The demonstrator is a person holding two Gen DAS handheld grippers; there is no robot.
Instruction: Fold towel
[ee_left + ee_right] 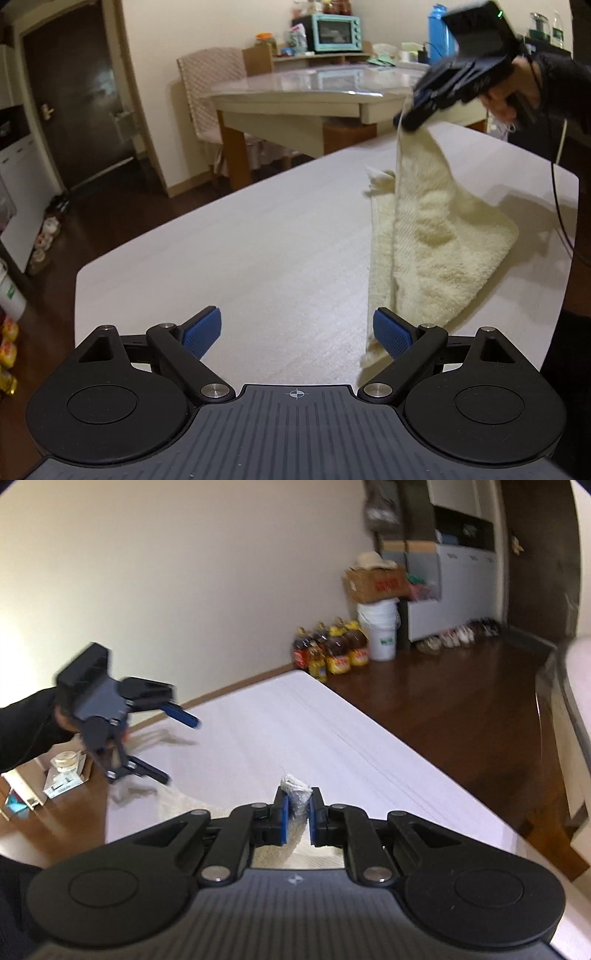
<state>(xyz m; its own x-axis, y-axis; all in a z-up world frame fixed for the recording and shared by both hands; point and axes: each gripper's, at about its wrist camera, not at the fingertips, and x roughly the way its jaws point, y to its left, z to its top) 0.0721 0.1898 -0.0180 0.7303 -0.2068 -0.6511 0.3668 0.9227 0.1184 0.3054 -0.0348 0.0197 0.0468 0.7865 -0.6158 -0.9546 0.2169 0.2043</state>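
Note:
A cream towel (436, 236) hangs by one corner above the white table (258, 240), its lower part resting on the table. My right gripper (413, 118) is shut on the towel's top corner; in the right wrist view the pinched corner (295, 794) shows between the blue pads of the right gripper (297, 819). My left gripper (297, 332) is open and empty, low over the table's near edge, with the towel's lower corner just by its right finger. In the right wrist view the left gripper (181, 746) is open at the left.
A dining table (314, 96) with a chair (210, 96) stands beyond the white table. Bottles (332, 650), a white bucket (380, 627) and a box (373, 583) sit by the wall on the dark floor. A small box (66, 771) lies on a wooden surface at left.

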